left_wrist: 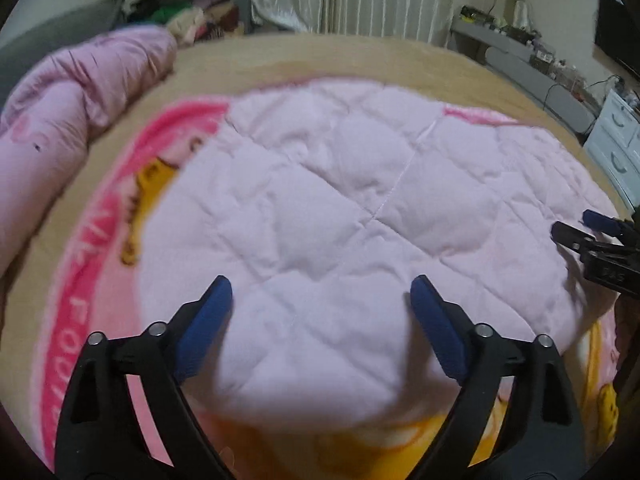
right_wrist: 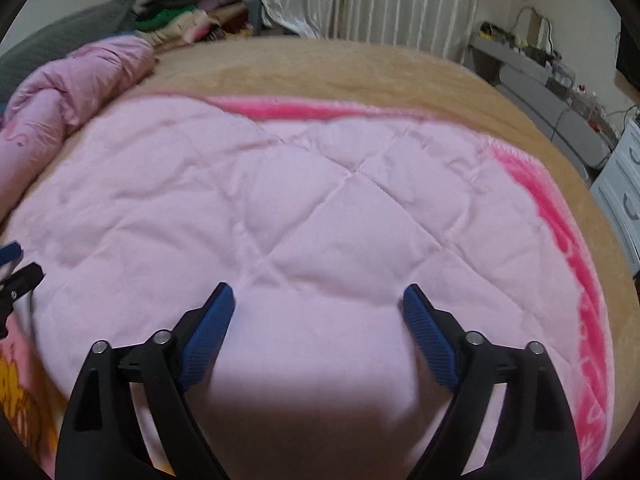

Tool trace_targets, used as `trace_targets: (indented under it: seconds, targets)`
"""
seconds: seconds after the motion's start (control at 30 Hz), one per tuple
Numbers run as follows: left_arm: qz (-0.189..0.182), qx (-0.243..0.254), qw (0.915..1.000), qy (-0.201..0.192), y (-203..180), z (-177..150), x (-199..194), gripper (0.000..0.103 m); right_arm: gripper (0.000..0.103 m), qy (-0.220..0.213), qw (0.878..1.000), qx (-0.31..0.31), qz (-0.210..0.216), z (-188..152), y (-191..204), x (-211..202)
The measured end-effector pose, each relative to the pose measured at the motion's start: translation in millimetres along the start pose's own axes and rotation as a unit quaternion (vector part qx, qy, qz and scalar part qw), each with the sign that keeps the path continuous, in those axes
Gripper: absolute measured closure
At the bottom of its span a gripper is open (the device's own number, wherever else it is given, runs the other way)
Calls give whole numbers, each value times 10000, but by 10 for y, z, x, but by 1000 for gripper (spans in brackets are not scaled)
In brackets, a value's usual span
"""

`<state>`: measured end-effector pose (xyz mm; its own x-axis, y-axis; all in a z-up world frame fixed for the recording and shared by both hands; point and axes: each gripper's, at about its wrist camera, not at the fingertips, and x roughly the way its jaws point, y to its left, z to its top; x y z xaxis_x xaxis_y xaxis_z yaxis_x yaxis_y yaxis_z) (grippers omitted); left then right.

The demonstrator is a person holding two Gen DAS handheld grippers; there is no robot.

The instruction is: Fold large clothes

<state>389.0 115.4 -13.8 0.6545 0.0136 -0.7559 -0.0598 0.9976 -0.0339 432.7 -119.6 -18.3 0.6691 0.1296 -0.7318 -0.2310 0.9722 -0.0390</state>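
My two grippers, both spread wide, nothing between pads: left gripper point(left_wrist: 322, 304), right gripper point(right_wrist: 318, 306). Below both: one pale pink quilted blanket point(left_wrist: 340, 200), folded over its printed pink side, lying on tan bed cover point(left_wrist: 360, 54). Left, further: one bunched pink duvet point(left_wrist: 76, 92). Far: clothes pile point(right_wrist: 176, 20), curtains point(right_wrist: 360, 0), grey shelf point(right_wrist: 540, 76), white drawers point(left_wrist: 616, 140).

Rumpled pink duvet point(left_wrist: 60, 120), white curtains point(right_wrist: 384, 0), grey bench point(left_wrist: 536, 76).

Folded blanket point(left_wrist: 360, 208) lies on bed point(left_wrist: 352, 56), near centre; bunched duvet point(left_wrist: 64, 112) far left; clothes pile point(left_wrist: 188, 12) behind.
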Motion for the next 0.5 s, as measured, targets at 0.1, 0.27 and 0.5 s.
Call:
trace_targets:
  seconds: [0.1, 0.27, 0.5]
  targets:
    - [29, -212, 9997, -128, 115, -53, -236, 9, 4, -456, 9989, 134, -38, -140, -54, -404]
    - [70, -925, 9956, -123, 362, -248, -512, 9, 4, -832, 9945, 629, -55, -357, -211, -847]
    - [118, -1321, 9912, 30, 521, -579, -689, 9, 4, -781, 9921, 960, -204, -681, -315, -1079]
